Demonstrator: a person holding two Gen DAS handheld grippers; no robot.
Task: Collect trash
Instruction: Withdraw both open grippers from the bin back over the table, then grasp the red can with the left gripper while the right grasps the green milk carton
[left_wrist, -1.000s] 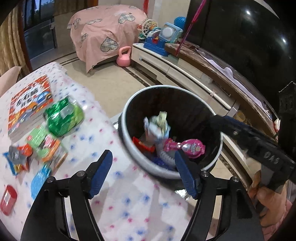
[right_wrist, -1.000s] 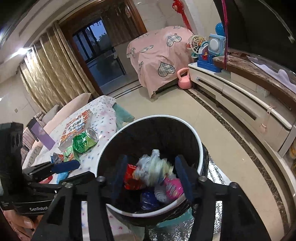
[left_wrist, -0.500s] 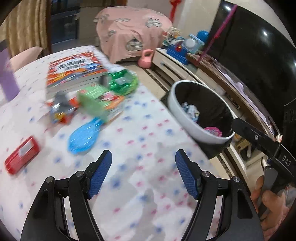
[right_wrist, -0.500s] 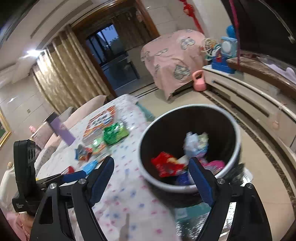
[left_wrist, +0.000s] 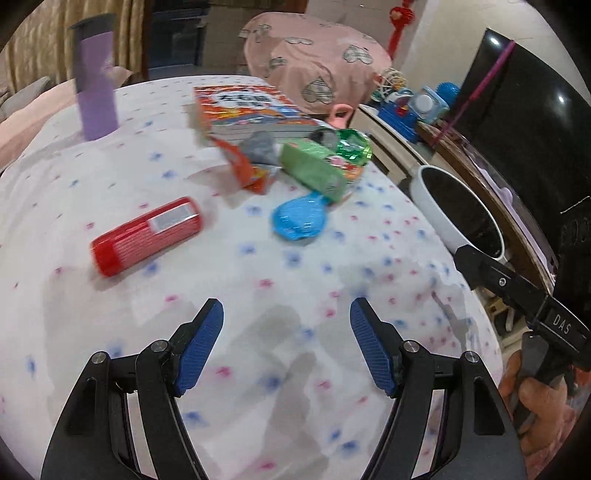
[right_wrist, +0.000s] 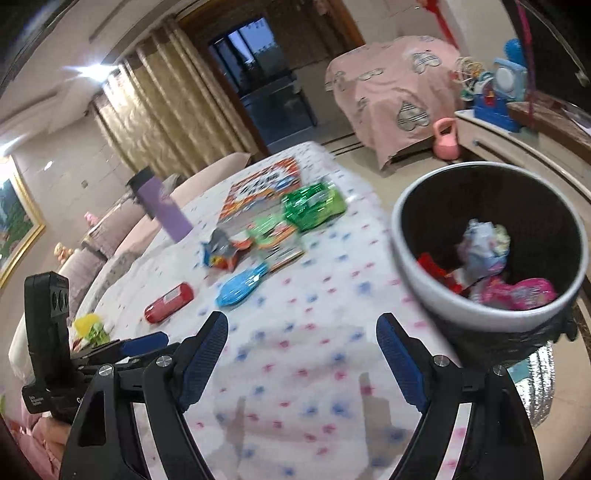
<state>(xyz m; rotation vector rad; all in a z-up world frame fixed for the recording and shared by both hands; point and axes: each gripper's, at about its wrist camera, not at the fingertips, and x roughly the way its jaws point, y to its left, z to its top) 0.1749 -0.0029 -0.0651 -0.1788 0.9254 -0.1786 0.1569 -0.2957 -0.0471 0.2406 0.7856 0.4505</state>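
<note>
We see a table (left_wrist: 110, 332) under a white cloth dotted blue and pink, filling most of both views; off its right edge stands the bin (right_wrist: 436, 266), white-rimmed and lined black, already holding a pale crumpled wad (right_wrist: 484, 243), a red wrapper (right_wrist: 432, 267) and a pink packet (right_wrist: 517, 293). At the table's far side lies a book (left_wrist: 243, 107) with an orange cover; to its left a purple bottle (left_wrist: 96, 96) stands upright, well apart from the litter. The trash left on the cloth sits in a loose cluster just in front of the book: a green foil bag (left_wrist: 351, 146) nearest the bin side; a green box (left_wrist: 314, 170) overlapping it; a grey and orange wrapper (left_wrist: 247, 166) to the left; a blue wrapper (left_wrist: 299, 219) just in front of the box; a red can (left_wrist: 147, 234) on its side, apart to the left. In the right wrist view a yellow-green scrap (right_wrist: 90, 326) shows near the table's left edge, too blurred for us to name. Our left gripper (left_wrist: 286, 328) hangs over bare cloth, released, with nothing between its blue pads; the can and blue wrapper lie ahead of it. Our right gripper (right_wrist: 301, 339) is likewise spread wide and empty over the cloth, the bin to its right; the hand (left_wrist: 532, 398) gripping it shows at the left view's lower right.
</note>
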